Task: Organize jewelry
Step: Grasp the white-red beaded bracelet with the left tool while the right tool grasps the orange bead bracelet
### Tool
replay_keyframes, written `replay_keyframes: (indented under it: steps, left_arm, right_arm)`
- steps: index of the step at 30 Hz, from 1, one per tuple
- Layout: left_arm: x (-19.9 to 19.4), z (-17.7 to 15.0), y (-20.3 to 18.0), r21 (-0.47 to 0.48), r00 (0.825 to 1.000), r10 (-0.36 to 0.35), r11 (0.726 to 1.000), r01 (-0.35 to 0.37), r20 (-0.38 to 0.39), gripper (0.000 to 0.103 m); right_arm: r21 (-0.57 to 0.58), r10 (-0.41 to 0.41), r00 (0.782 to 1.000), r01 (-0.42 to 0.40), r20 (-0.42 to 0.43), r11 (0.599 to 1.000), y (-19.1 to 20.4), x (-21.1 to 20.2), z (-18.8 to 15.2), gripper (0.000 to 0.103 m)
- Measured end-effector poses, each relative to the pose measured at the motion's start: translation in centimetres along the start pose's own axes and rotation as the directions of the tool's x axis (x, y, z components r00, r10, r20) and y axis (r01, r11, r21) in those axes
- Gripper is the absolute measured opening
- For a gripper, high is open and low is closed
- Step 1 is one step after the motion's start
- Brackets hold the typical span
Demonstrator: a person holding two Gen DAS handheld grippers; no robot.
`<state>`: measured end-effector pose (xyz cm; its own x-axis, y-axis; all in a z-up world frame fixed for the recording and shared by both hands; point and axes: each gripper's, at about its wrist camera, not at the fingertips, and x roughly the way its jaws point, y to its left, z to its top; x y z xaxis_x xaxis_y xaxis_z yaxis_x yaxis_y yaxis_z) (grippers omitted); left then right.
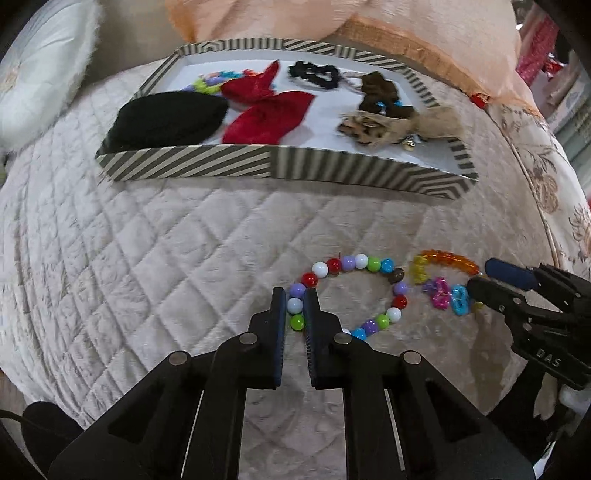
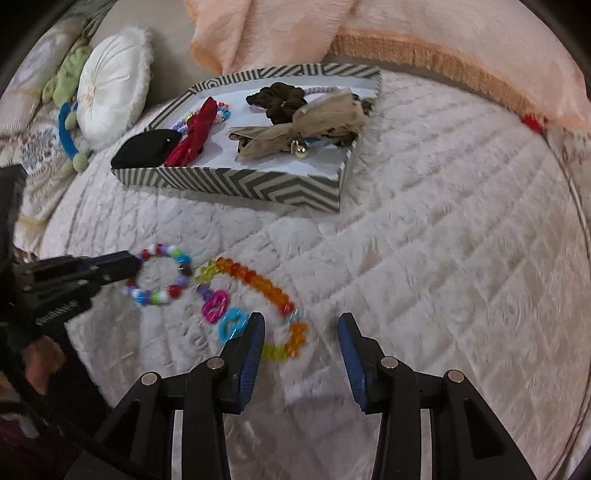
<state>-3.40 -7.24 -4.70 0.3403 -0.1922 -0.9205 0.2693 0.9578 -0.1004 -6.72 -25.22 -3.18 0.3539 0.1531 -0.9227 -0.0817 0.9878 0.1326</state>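
A bracelet of round coloured beads point(image 1: 364, 291) lies on the quilted bed. My left gripper point(image 1: 295, 295) is shut on its left side, with beads pinched between the pads; it also shows in the right wrist view point(image 2: 127, 267) at the bead bracelet point(image 2: 162, 277). An orange and yellow plastic bracelet with pink and blue links point(image 1: 445, 280) lies just right of it. My right gripper point(image 2: 301, 325) is open over that bracelet's near end point(image 2: 266, 295), and shows in the left wrist view point(image 1: 484, 277).
A striped tray point(image 1: 280, 168) at the back holds a black pouch point(image 1: 166, 120), red bow point(image 1: 267, 110), scrunchies and a leopard bow; it also shows in the right wrist view point(image 2: 258, 184). A white cushion point(image 2: 110, 85) and a peach blanket point(image 2: 369, 33) lie behind.
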Motion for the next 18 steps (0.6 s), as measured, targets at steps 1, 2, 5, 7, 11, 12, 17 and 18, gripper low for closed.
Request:
replay_keyframes:
  steps: [1,2,5,7,11,12,17,18]
  left_arm:
    - [0.1,0.0,0.2,-0.007,1.000,-0.005,1.000,0.005,-0.005,0.009]
    - [0.2,0.0,0.3,-0.012,1.000,-0.008,1.000,0.008,-0.007,0.009]
    - [0.5,0.1,0.3,-0.023,1.000,-0.001,1.000,0.001,-0.009,0.012]
    - [0.8,0.1,0.1,-0.017,1.000,0.015,1.000,-0.015,-0.002,0.014]
    - [1.3,0.5,-0.4,-0.025,1.000,0.025,0.999,-0.024,0.014,0.015]
    - [1.5,0.6,-0.5,-0.031,1.000,0.018,0.999,-0.018,0.019,0.014]
    - [0.9,1.0,0.1,-0.046,0.999,-0.047,0.998,0.048,0.015,0.008]
    - [0.6,1.0,0.5,-0.047,0.998,-0.052,0.998,0.053,0.018,0.008]
  right_arm:
    - [-0.011,-0.009,1.000,0.009,0.007,1.000,0.1,0.2,0.1,0.039]
    - [-0.021,-0.017,1.000,0.017,0.012,1.000,0.3,0.4,0.2,0.039]
    - [-0.064,-0.038,0.999,0.040,0.032,0.997,0.8,0.6,0.2,0.037]
    - [-0.066,-0.035,0.998,0.038,0.047,0.997,0.7,0.6,0.1,0.035]
    - [-0.044,-0.028,0.996,0.032,0.081,0.999,0.3,0.1,-0.1,0.018]
    - [-0.033,-0.009,0.996,0.012,0.087,0.999,0.1,-0.2,-0.1,0.011]
    - [-0.023,0.042,0.988,-0.039,0.147,0.999,0.0,-2.8,0.0,0.009]
    - [-0.024,0.049,0.985,-0.045,0.163,0.999,0.1,-3.4,0.1,0.009]
